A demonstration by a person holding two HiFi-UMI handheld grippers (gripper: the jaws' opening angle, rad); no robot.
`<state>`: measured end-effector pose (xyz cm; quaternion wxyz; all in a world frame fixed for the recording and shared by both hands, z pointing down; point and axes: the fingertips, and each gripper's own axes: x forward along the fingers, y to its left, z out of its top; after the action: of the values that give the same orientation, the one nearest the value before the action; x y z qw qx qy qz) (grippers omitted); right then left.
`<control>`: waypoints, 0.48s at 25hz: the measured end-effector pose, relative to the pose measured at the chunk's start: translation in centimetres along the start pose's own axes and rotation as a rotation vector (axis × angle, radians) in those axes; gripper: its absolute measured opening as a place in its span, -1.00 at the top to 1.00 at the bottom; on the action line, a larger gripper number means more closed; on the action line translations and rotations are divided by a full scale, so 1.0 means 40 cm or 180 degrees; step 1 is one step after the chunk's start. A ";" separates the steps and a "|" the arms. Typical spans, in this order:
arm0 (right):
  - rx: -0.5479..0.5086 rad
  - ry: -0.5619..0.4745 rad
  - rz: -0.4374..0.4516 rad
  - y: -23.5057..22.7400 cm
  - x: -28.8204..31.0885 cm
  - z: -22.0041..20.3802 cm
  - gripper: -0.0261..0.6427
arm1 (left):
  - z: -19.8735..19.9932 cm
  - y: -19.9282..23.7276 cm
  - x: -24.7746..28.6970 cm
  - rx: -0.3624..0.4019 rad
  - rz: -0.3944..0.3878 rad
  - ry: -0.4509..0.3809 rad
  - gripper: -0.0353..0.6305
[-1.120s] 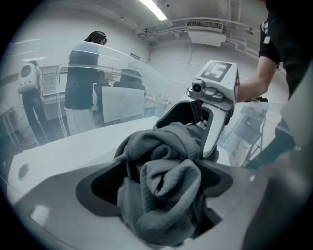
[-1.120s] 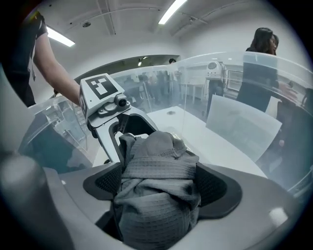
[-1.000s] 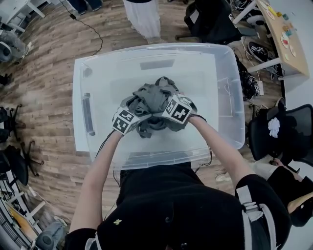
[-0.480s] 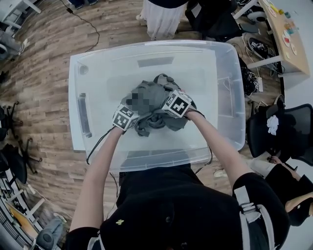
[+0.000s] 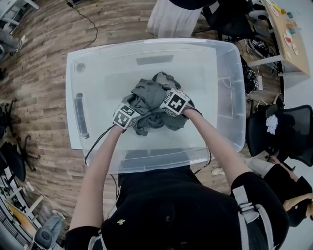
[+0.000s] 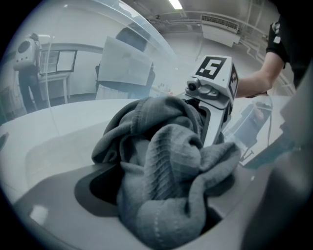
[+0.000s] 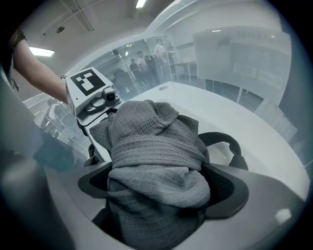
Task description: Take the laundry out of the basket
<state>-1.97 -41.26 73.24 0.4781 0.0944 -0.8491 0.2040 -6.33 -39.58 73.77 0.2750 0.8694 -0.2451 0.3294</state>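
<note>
A wood-plank floor (image 5: 44, 63) is seen all round. Black office chairs (image 5: 288, 134) are set at the right, with a light desk (image 5: 293, 53) at the far right — strip lights (image 6: 175, 4) are mounted overhead.

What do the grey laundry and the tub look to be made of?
The laundry: soft knitted fabric, matte grey, likely cotton or a blend; ribbed and waffle textures, a stitched hem and limp folds show. The tub: clear, glossy hard plastic; you can see through its walls.
</note>
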 end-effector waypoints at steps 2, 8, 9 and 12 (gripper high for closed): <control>0.0013 0.0010 0.0004 -0.001 0.006 -0.002 -0.74 | -0.004 -0.003 0.005 -0.0062 -0.0027 -0.0001 -0.50; 0.0004 0.0055 -0.0047 -0.001 0.017 -0.006 -0.59 | -0.006 -0.004 0.015 -0.0001 -0.0043 0.0021 -0.33; -0.0008 0.0060 -0.0036 0.001 0.018 -0.005 -0.54 | -0.005 -0.004 0.015 0.0029 -0.0045 0.0022 -0.30; -0.0048 0.0071 0.0024 0.009 0.023 -0.003 -0.39 | -0.004 -0.003 0.020 0.0098 -0.0049 0.0028 -0.24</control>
<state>-2.48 -40.83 73.99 0.4874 0.0853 -0.8456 0.2005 -5.82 -39.58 74.40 0.2652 0.8740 -0.2320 0.3347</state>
